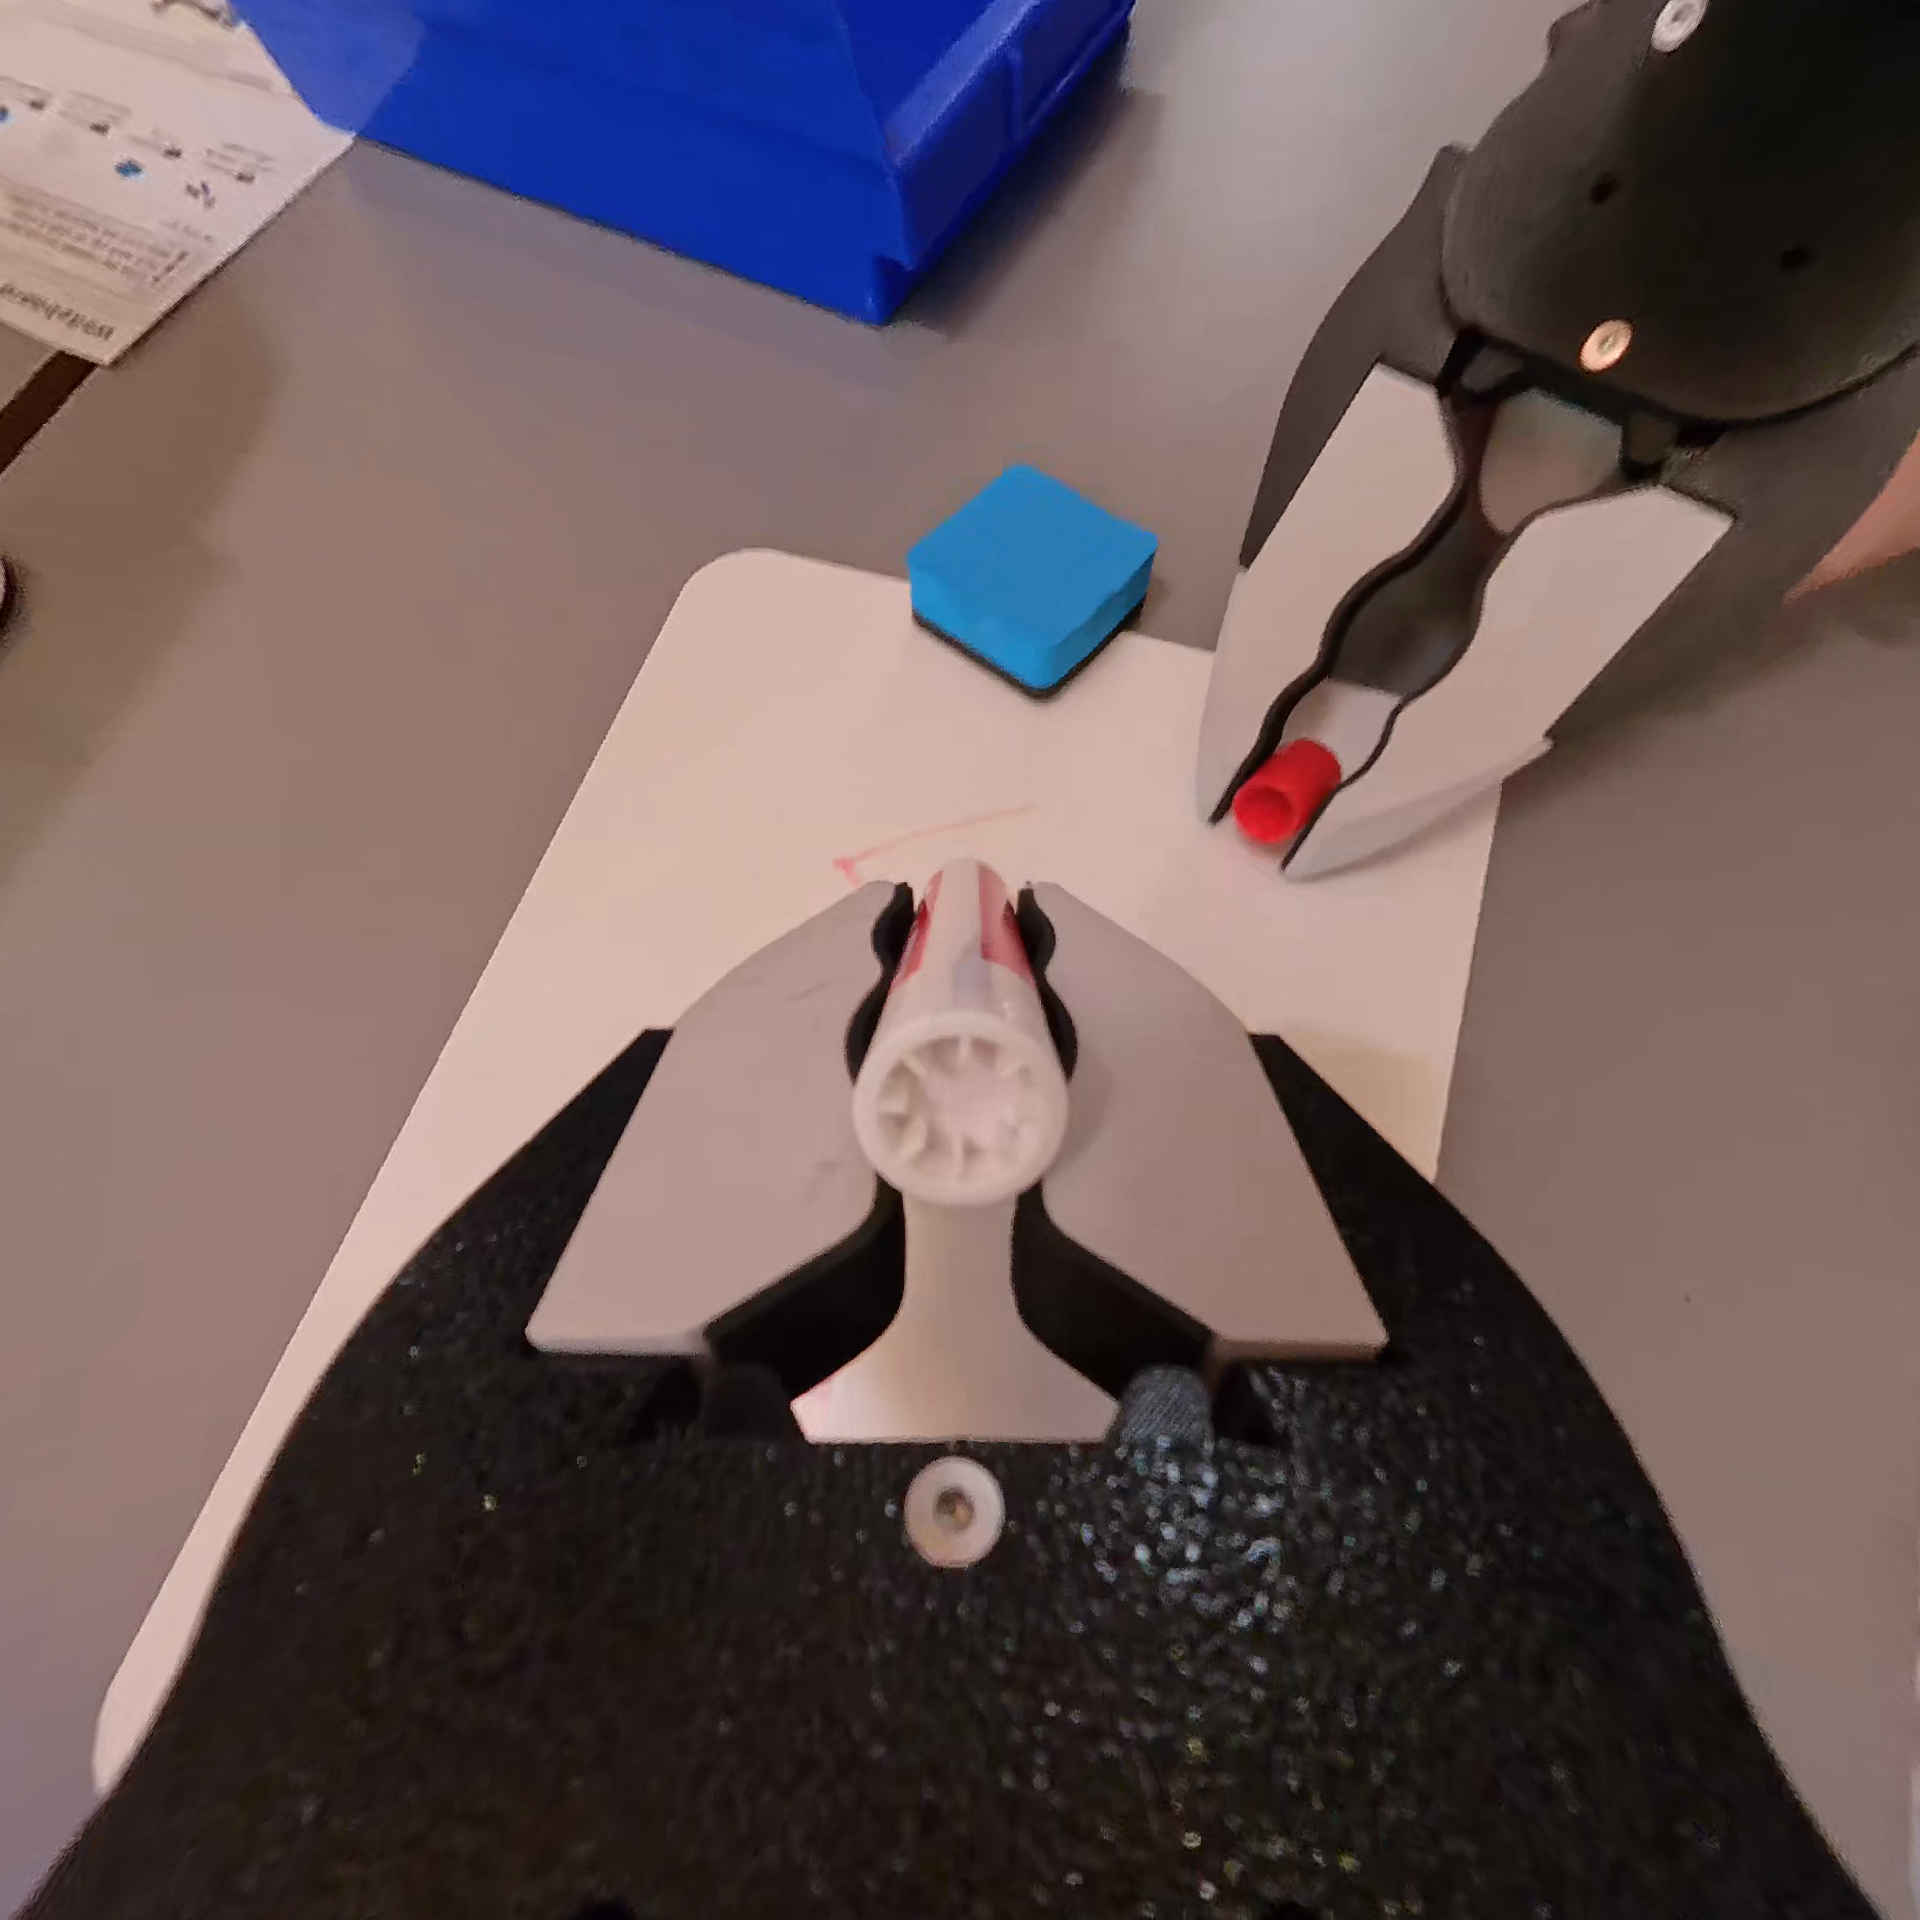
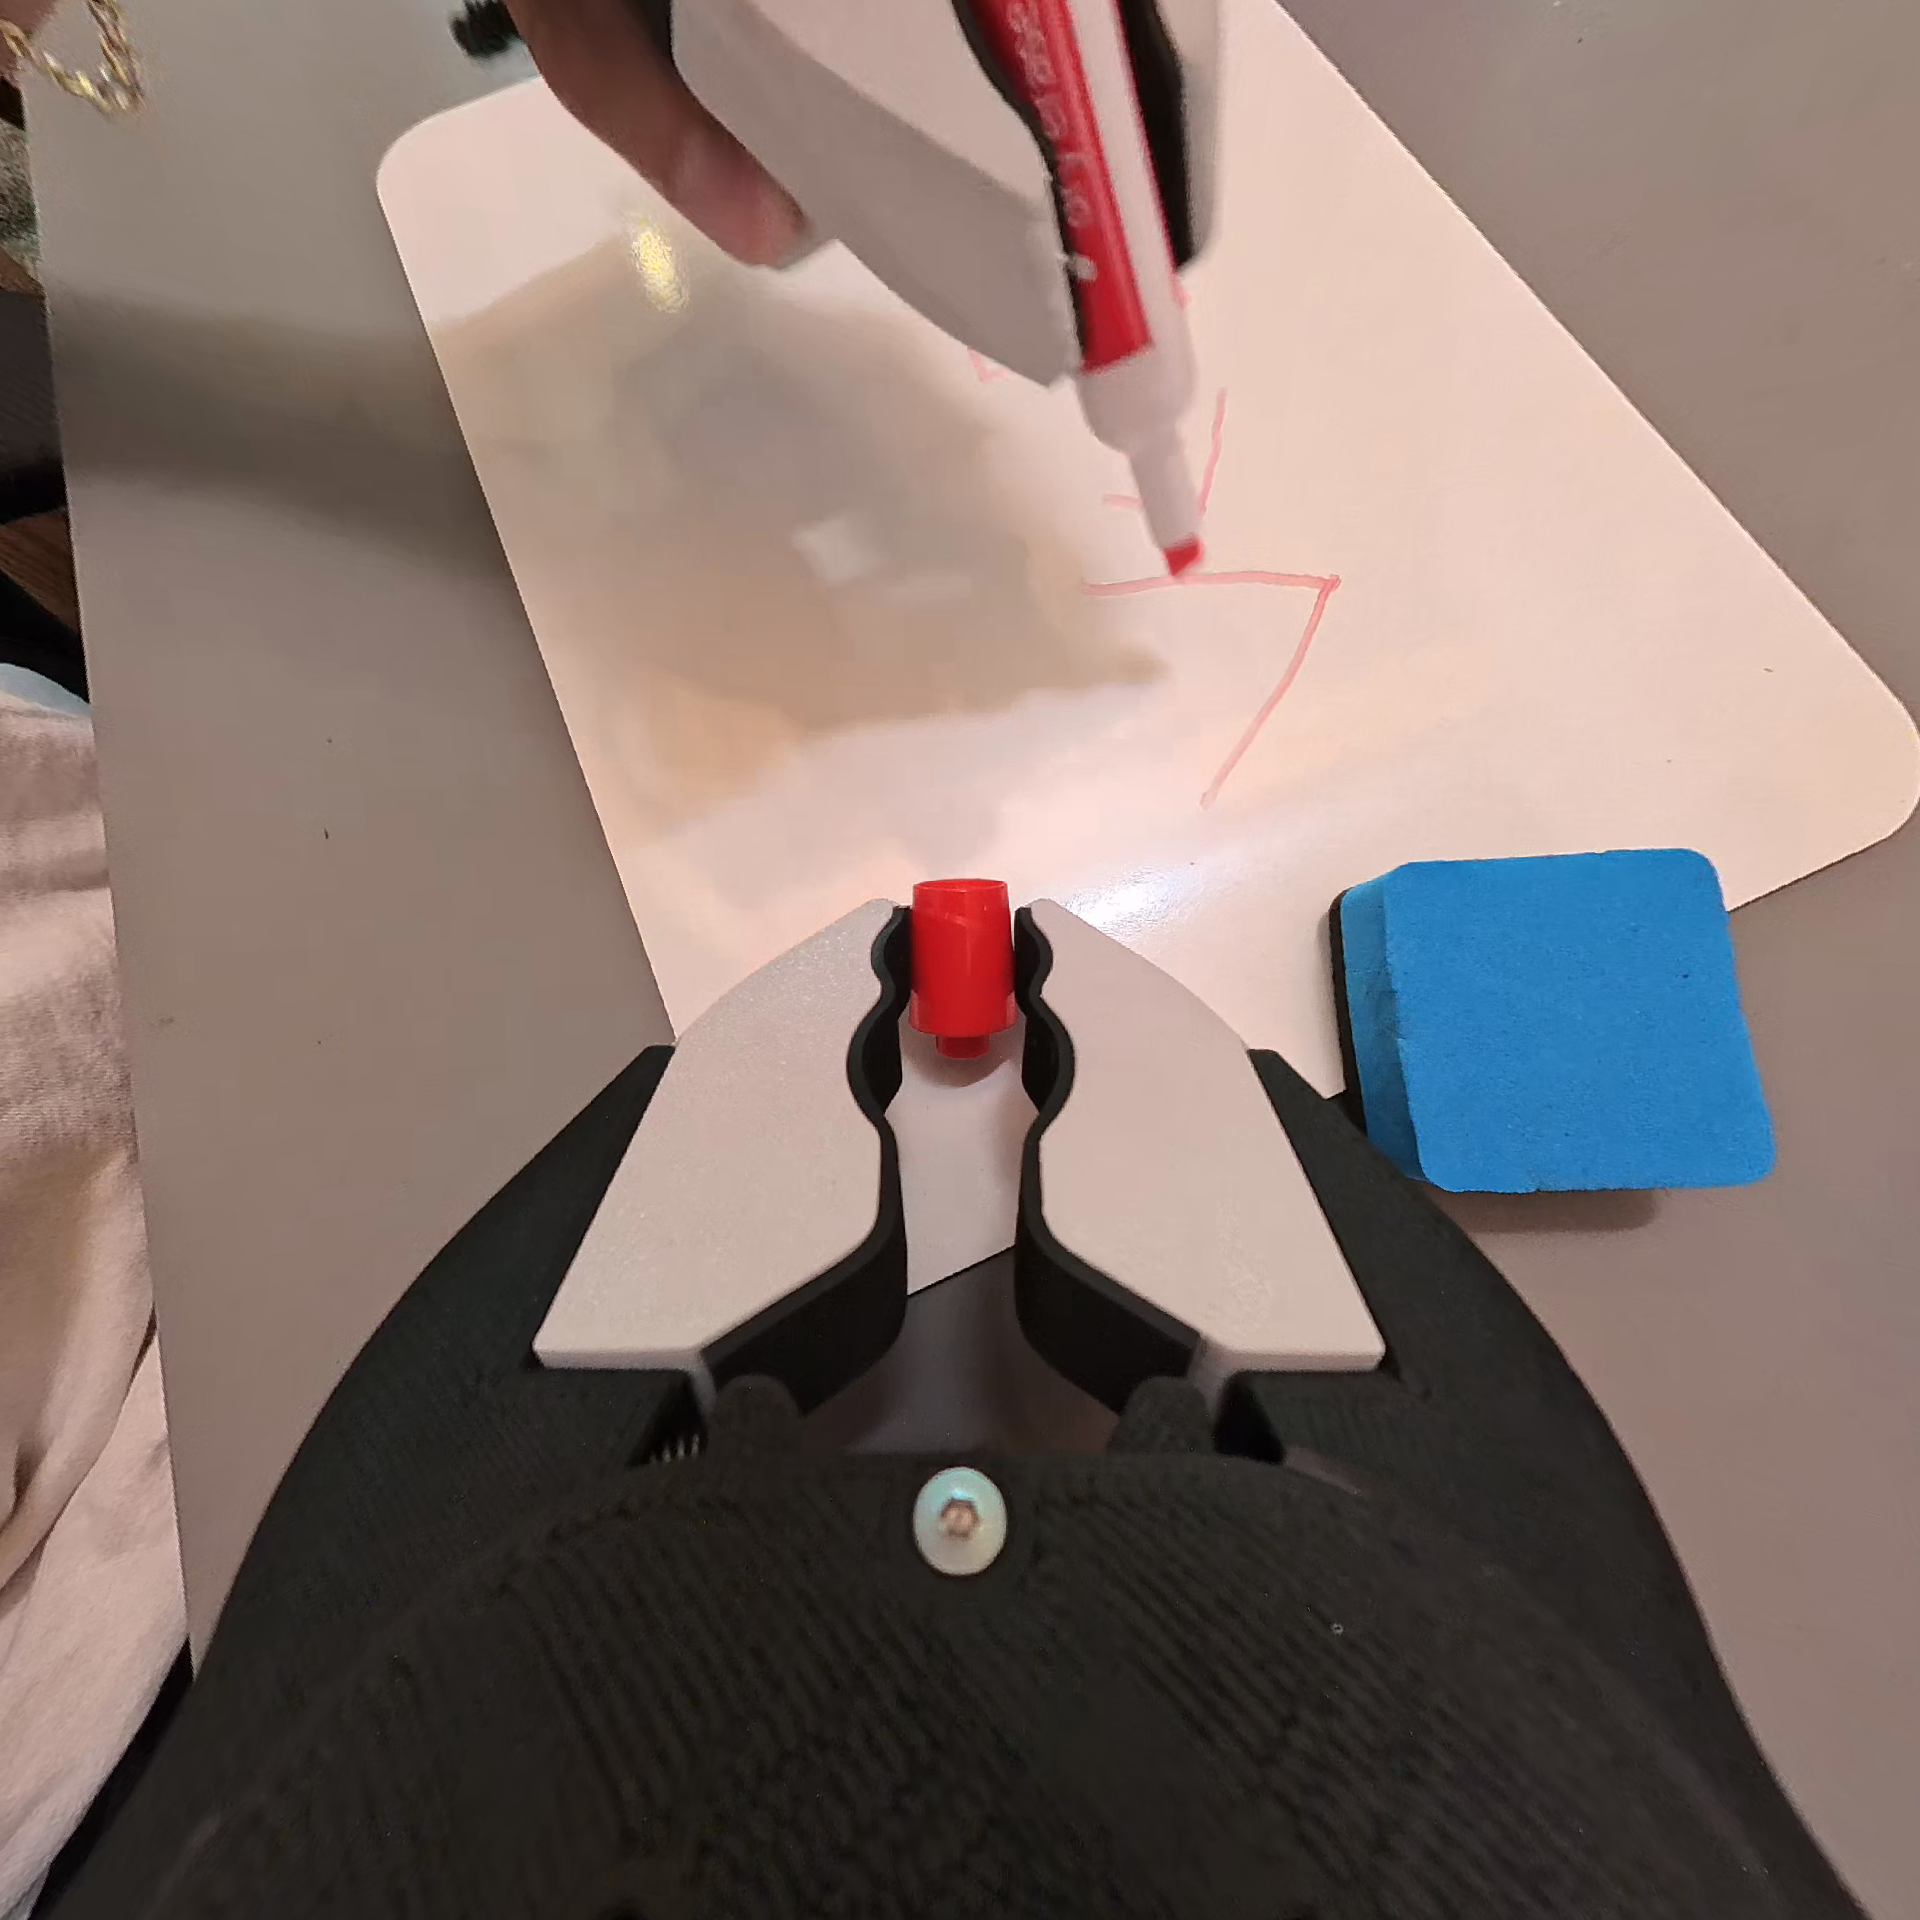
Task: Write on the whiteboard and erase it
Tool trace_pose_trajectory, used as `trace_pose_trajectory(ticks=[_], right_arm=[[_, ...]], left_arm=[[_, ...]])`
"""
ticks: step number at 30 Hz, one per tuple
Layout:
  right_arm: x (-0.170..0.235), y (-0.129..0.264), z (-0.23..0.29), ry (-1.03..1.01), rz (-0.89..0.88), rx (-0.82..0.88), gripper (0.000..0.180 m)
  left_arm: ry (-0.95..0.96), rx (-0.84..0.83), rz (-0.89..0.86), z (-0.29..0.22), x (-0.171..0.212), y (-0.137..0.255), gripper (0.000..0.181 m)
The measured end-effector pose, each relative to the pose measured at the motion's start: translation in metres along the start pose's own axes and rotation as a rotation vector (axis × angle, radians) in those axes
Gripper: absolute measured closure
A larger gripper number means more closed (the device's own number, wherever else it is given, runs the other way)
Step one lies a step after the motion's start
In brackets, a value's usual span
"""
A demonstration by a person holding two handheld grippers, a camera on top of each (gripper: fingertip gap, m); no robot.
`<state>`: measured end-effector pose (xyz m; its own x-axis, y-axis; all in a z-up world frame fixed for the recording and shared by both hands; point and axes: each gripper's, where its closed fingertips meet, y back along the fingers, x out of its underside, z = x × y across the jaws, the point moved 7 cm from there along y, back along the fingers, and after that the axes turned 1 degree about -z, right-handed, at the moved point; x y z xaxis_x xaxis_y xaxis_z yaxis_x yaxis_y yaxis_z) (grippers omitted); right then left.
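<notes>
The left claw (image 1: 961, 894) is pressed onto one red-and-white whiteboard marker (image 1: 961, 1023), whose long axis runs along the fingers, tip down and forward. In the right wrist view the red tip (image 2: 1181, 554) is seen touching the whiteboard (image 2: 727, 520) amid thin red strokes (image 2: 1273, 675). Printing on the barrel is too blurred to be read. The right claw (image 2: 959, 920) is pinched on one red marker cap (image 2: 959, 971), open end forward, over the board's edge. One blue eraser (image 2: 1548, 1023) is set partly on the board's corner. On the grey worktop (image 1: 312, 623), one blue bin (image 1: 727, 125) and one printed sheet (image 1: 114, 177) are seen beyond.
</notes>
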<state>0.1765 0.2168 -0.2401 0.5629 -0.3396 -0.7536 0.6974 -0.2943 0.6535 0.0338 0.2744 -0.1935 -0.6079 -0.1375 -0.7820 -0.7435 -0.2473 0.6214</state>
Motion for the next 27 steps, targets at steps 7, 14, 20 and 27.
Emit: trace_pose_trajectory(ticks=[7, 14, 20, 27], right_arm=[[0.0, 0.0, 0.0, 0.0, 0.0, 0.0, 0.16], [0.0, 0.0, 0.0, 0.0, 0.0, 0.0, 0.16], [0.0, 0.0, 0.0, 0.0, 0.001, 0.0, 0.16], [0.0, 0.0, 0.0, 0.001, 0.001, 0.0, 0.161]], left_arm=[[0.007, 0.011, 0.064, -0.001, 0.016, 0.006, 0.162], [-0.003, 0.006, 0.09, -0.002, 0.019, 0.003, 0.162], [-0.025, 0.006, 0.089, -0.005, 0.013, -0.005, 0.162], [-0.052, 0.046, 0.076, -0.01, -0.002, -0.025, 0.162]])
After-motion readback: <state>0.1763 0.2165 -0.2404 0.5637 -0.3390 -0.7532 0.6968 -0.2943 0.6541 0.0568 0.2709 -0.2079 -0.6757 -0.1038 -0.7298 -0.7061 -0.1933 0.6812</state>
